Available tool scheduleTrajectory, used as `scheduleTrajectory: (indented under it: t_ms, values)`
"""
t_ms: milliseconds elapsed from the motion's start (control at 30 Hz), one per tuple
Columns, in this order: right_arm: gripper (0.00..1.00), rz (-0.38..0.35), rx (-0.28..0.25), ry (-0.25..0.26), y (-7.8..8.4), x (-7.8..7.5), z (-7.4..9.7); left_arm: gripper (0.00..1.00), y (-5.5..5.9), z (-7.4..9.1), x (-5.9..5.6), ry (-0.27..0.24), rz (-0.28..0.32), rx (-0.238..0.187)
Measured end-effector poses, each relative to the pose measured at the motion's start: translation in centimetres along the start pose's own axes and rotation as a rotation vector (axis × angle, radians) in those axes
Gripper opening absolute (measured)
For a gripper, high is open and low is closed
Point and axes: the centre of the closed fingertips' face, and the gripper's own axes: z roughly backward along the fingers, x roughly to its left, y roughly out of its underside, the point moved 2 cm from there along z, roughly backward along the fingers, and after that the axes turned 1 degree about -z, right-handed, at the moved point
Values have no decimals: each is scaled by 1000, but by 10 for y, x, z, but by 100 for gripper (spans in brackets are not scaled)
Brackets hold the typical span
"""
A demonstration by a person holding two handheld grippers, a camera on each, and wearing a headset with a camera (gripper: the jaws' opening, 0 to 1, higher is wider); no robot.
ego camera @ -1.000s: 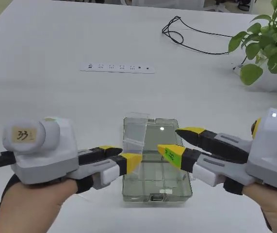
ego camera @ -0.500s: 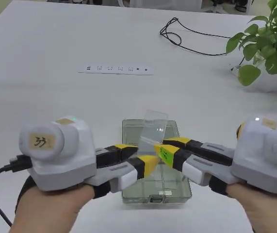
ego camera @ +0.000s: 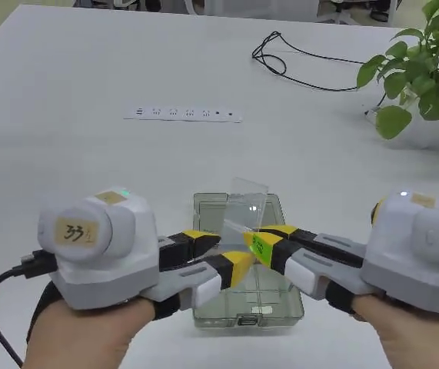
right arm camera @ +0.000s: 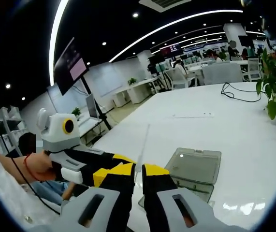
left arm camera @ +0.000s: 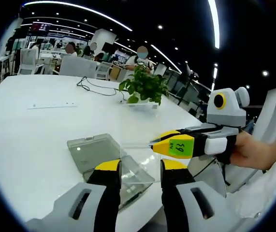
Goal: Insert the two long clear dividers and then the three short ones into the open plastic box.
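Over the box (ego camera: 281, 307) on the white surface (ego camera: 88, 154), much tighter quarters than a second ago. At left, left gripper (ego camera: 221, 250) pushed in from the box's left edge toward its middle, jaws apart, with a plain gap between the yellow tips in the left gripper view; seems to grip nothing. Between the two, divider (ego camera: 246, 201) no longer beside the left tips but shifted rightward and tilted, raised over the far part of the box, not yet in any slot. At right, right gripper (ego camera: 269, 237) brought leftward to meet it, jaws pinched together on the divider's lower edge; appears edge-on as a thin clear line between those jaws in the right gripper view. Reads as a hand-over from left to right, or a re-grip for better aim. Means insertion yet to come: calls for lining up with the wall slots, then lowering straight down. Count of dividers already inside: unclear, faint grid lines only.
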Motion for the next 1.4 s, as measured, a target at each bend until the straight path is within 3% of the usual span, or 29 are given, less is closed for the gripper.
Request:
scheduleTrajectory:
  t_ms: [400,667,1133,1267,1400]
  values:
    - [6,-31,13,10,0,-4,1,33,4,-2,-3,26,-32,11]
    - [6,-73,24,59,-1,-24,6,44,11,7,8,25,-101,20]
    - [6,-93,112,147,11,-50,9,73,34,13,19,79,-256,62]
    - [6,-118,169,179,18,-58,7,84,44,13,23,94,-296,86]
    - [6,-171,227,223,24,-68,7,96,48,15,25,108,-318,76]
